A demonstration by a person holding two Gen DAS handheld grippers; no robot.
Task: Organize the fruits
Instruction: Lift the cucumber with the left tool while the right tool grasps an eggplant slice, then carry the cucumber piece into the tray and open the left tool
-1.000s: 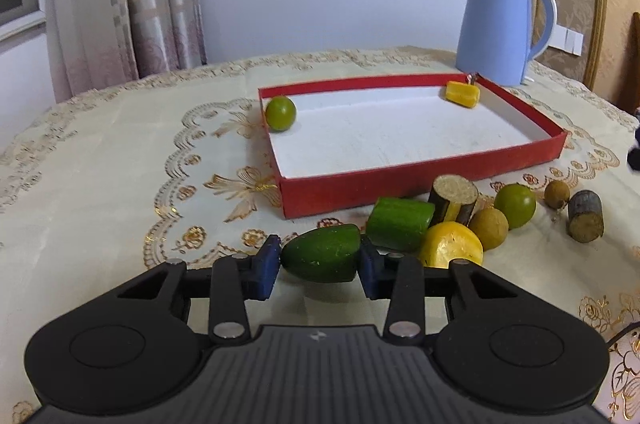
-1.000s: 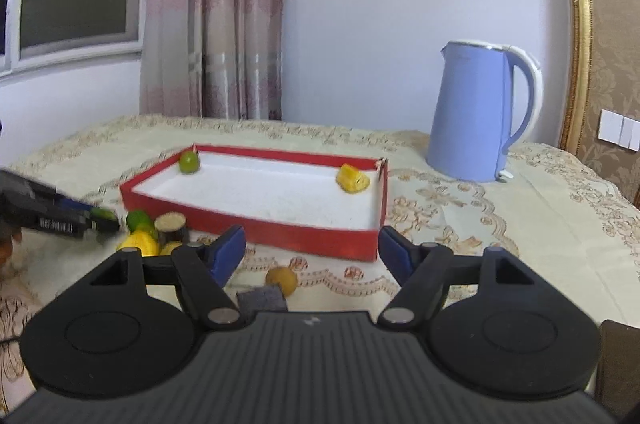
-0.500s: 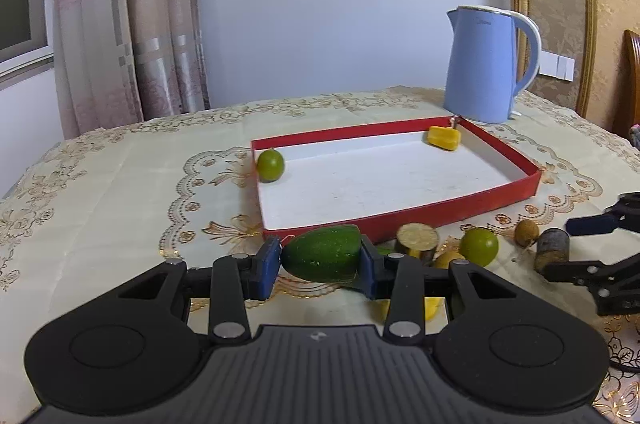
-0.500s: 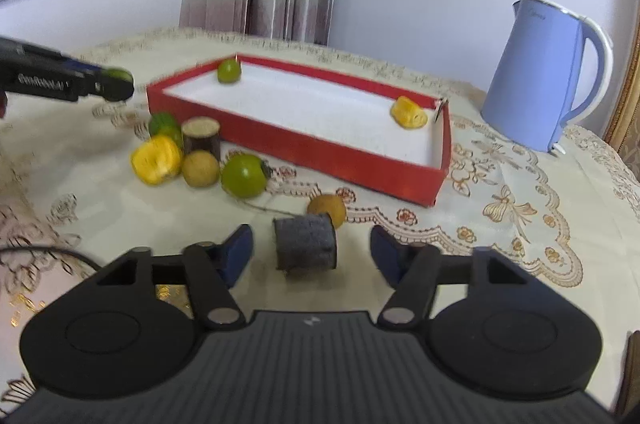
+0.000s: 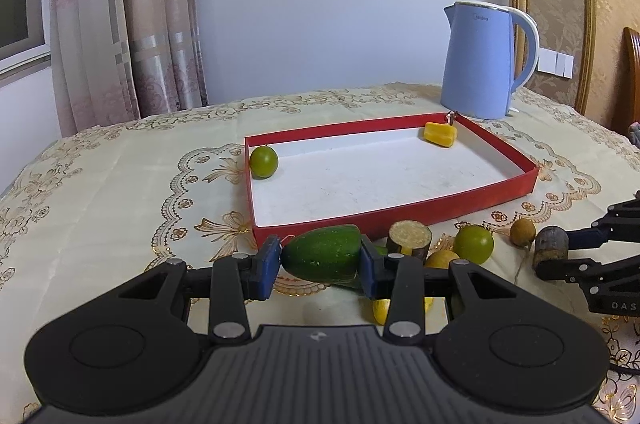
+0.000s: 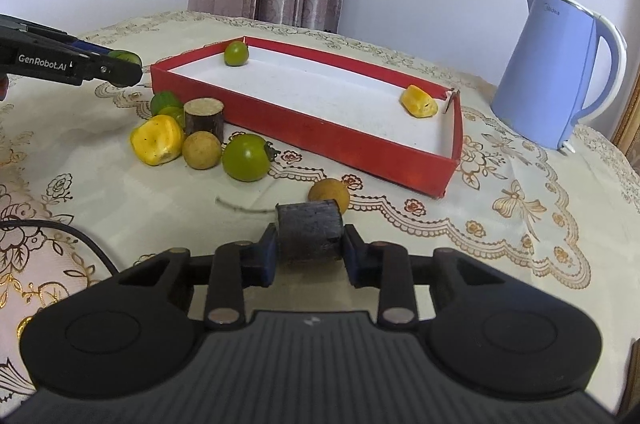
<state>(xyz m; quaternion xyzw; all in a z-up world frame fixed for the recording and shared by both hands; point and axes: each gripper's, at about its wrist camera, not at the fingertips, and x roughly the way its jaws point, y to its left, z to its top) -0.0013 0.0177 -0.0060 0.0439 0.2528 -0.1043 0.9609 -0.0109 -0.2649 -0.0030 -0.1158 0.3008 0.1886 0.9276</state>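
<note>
My left gripper is shut on a dark green fruit piece, held just above the table in front of the red tray. My right gripper is closing, its blue pads against both sides of a dark cylinder piece resting on the cloth. The tray holds a lime in one corner and a yellow piece in the opposite one. Loose beside the tray lie a yellow piece, a cut log piece, a green fruit and two brown round fruits.
A light blue kettle stands behind the tray's far right corner. A black cable runs over the cloth at the left of the right wrist view. A thin stem lies near the dark cylinder. Curtains hang behind the table.
The right gripper came down to the table and its jaws closed in around the dark cylinder. The left gripper rose a little with the green piece still in it.
</note>
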